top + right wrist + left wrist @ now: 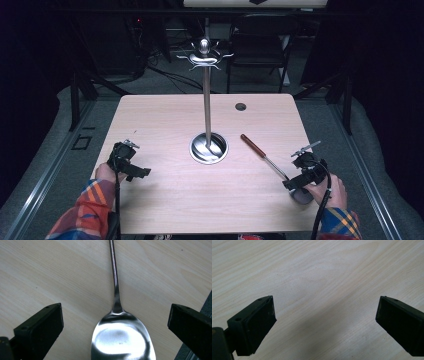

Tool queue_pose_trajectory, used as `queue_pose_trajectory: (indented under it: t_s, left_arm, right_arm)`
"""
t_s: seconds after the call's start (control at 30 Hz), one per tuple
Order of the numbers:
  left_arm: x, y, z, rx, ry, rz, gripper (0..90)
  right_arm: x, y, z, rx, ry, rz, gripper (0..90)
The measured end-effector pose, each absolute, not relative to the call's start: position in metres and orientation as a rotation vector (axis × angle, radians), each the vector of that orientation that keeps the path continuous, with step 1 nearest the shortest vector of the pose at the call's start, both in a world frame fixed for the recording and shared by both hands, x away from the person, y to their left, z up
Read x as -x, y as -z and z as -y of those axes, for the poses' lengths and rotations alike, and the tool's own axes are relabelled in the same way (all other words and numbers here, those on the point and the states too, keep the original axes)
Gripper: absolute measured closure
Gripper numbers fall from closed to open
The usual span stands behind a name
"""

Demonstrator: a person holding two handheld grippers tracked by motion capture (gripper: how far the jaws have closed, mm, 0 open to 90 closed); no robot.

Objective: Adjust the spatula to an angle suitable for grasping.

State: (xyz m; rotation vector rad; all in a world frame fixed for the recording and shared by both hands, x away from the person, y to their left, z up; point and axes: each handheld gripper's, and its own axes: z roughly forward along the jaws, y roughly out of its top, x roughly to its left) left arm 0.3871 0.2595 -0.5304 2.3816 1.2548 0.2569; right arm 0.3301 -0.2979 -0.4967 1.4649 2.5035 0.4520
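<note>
A long steel spoon with a brown wooden handle (253,145) lies on the right side of the table, its bowl (123,340) toward the front edge. My right gripper (296,182) hovers right over that bowl, jaws wide open, the bowl between them and apart from both pads. In the right gripper view the shaft (114,270) runs straight up and away. My left gripper (136,172) rests near the table's left front, open, with bare wood between its jaws (324,315).
A tall metal stand (206,100) with hooks at its top rises from a round steel base (208,148) at the table's centre. A small round hole (240,106) sits at the back right. A dark chair (260,45) stands behind the table.
</note>
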Motion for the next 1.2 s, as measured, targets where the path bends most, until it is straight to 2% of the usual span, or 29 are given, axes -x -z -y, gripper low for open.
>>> queue_pose_trajectory:
  t_s: [0.77,1.0,1.2]
  left_arm:
    - [-0.387,0.53,-0.261,-2.389,-0.288,-1.236,2.6]
    - [-0.388,0.531,-0.261,-2.394,-0.294,-1.235,2.6]
    - [-0.388,0.531,-0.262,-2.403,-0.288,-1.234,2.7]
  right_arm:
    - [-0.359,0.514,0.283,-1.359,-0.302,-2.615,3.7]
    - [-0.361,0.515,0.283,-1.347,-0.295,-2.602,9.1]
    - [-0.363,0.521,0.28,-1.384,-0.308,-2.566,23.4]
